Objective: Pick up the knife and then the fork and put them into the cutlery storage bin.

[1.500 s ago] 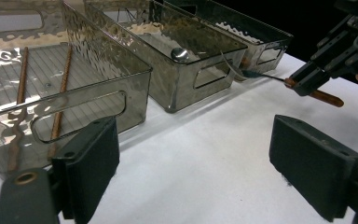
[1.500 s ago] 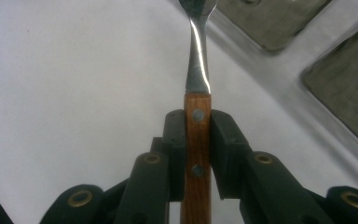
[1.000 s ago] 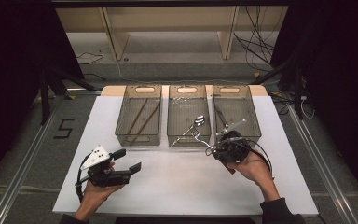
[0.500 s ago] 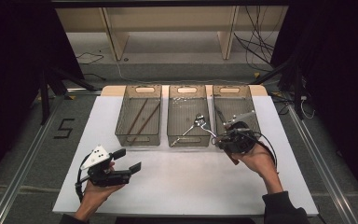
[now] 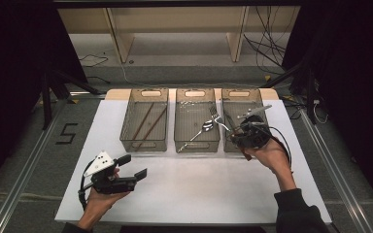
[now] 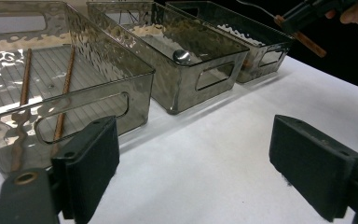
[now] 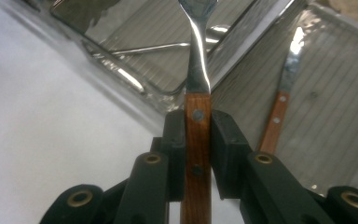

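Since the earlier frame the right gripper (image 5: 238,132) has carried its clamped fork (image 7: 197,135) up toward the middle bin (image 5: 196,143); dropping it in remains. Left gripper (image 5: 131,166) waits wide open on the table (image 5: 213,189)

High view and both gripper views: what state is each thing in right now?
Right tongs: shut on the fork's wooden handle.
Fork: held, tines over the middle bin.
Left tongs: open, nothing between them.
Left bin: holds two chopsticks.
Middle bin: holds a spoon.
Right bin: holds a wooden-handled utensil.
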Demonstrator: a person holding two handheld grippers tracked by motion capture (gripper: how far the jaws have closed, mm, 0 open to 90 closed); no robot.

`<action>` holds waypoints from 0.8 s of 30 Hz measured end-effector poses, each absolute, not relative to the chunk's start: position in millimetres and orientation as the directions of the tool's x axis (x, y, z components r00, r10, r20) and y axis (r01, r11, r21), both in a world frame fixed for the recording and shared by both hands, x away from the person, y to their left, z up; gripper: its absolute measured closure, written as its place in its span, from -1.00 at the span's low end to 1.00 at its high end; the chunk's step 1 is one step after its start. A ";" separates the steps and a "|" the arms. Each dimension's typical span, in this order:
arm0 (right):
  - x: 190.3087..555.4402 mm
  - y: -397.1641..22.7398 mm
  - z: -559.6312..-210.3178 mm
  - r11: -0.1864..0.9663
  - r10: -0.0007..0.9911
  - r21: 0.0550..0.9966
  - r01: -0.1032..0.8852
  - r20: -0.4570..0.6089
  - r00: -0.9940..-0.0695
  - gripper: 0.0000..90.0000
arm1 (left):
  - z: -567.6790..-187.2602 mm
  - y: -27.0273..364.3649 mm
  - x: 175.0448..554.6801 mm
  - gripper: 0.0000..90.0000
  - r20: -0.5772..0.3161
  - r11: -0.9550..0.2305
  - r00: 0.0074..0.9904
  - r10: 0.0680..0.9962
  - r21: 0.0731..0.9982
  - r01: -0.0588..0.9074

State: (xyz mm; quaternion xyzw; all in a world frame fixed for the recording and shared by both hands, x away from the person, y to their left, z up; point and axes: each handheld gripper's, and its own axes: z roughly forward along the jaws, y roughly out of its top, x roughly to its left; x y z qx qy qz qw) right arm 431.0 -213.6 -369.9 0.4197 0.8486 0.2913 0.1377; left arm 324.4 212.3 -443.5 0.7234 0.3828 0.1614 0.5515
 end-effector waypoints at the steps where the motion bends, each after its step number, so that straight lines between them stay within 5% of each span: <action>1: 433.3 -214.7 -368.9 0.475 0.795 0.612 0.633 0.009 -0.606 0.72 | -443.4 212.4 324.4 -0.65 -0.189 -0.098 0.654 0.732 0.921 0.376; 24: 481.3 -234.9 -366.2 0.378 0.871 0.606 0.700 0.024 -0.490 0.72 | -443.4 212.6 324.5 -0.66 -0.190 -0.097 0.653 0.733 0.921 0.377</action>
